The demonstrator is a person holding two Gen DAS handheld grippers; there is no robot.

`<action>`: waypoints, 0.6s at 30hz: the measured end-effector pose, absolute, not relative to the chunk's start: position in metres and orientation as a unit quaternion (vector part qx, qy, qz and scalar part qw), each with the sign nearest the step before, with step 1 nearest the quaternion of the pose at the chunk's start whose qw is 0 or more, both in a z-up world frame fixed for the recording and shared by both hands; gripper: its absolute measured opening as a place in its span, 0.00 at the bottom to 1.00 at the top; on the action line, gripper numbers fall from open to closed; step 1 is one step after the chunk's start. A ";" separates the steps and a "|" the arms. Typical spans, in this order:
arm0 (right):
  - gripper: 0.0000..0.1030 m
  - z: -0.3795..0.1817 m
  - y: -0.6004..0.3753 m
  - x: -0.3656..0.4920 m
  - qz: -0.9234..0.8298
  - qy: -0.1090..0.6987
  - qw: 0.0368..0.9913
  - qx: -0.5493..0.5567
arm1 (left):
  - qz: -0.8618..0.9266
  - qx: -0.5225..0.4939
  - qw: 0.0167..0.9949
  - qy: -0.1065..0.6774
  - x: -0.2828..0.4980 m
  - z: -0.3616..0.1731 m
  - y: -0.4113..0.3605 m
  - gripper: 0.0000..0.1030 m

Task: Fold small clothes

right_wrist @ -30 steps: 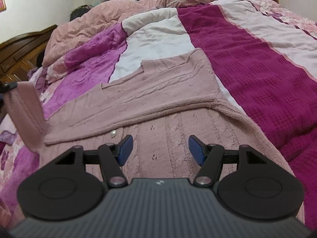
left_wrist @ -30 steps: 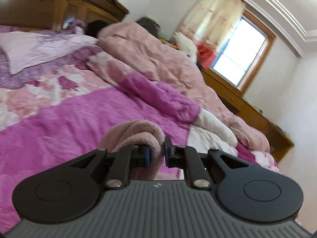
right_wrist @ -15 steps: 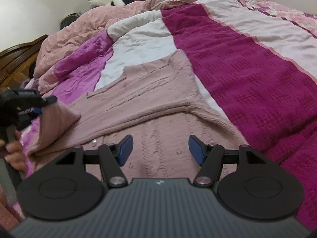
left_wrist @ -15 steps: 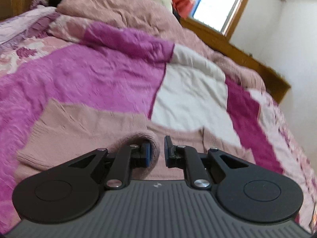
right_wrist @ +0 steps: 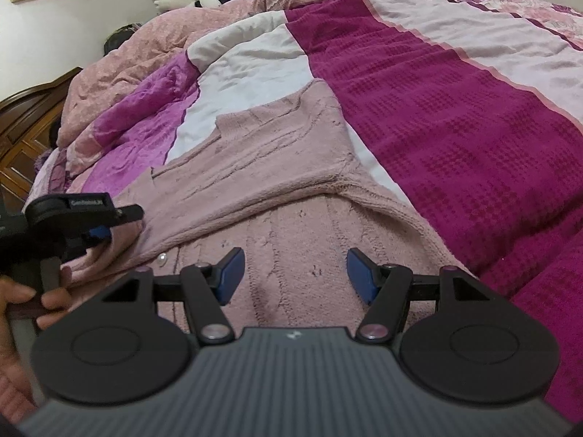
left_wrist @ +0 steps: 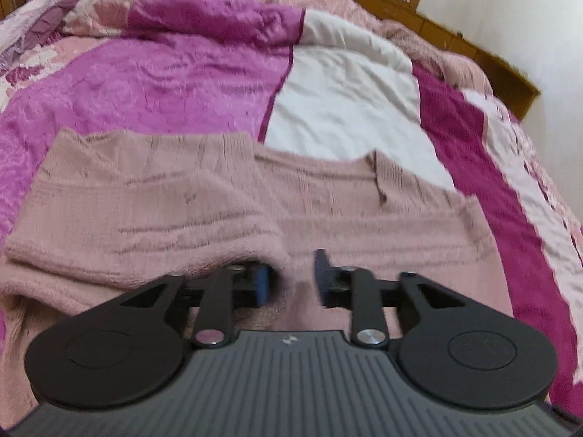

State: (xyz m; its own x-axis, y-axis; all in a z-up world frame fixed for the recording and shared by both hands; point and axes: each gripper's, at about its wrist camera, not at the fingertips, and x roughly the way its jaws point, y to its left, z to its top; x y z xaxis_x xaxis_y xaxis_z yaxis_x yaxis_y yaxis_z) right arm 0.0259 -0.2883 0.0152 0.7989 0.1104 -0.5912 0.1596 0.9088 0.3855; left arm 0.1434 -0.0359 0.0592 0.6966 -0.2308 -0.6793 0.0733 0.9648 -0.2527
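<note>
Sweater [right_wrist: 291, 167]: lay flat on bed [right_wrist: 455, 116], long axis near-to-far, neckline far.
Left claw [left_wrist: 289, 280]: narrowly parted, sleeve fold draped over one finger.
Right claw [right_wrist: 295, 273]: wide, empty.

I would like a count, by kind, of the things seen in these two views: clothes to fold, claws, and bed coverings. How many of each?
Pink knitted sweater: 1
Claws: 2 (left claw, right claw)
Bed coverings: 2 (striped blanket, pink quilt bunched behind it)
Total: 5
</note>
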 end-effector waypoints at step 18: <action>0.62 0.051 -0.232 0.053 0.074 0.312 0.937 0.138 | 0.000 -0.047 0.914 0.402 0.079 0.093 0.059 0.54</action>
State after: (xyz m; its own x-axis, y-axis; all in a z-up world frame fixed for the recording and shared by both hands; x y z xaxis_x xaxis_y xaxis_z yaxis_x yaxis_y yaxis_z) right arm 0.0532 -0.2318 0.0508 0.7941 0.2249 -0.5646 -0.0529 0.9511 0.3045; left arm 0.0786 0.0593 0.0931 0.6760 -0.0382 -0.7359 -0.0372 0.9956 -0.0859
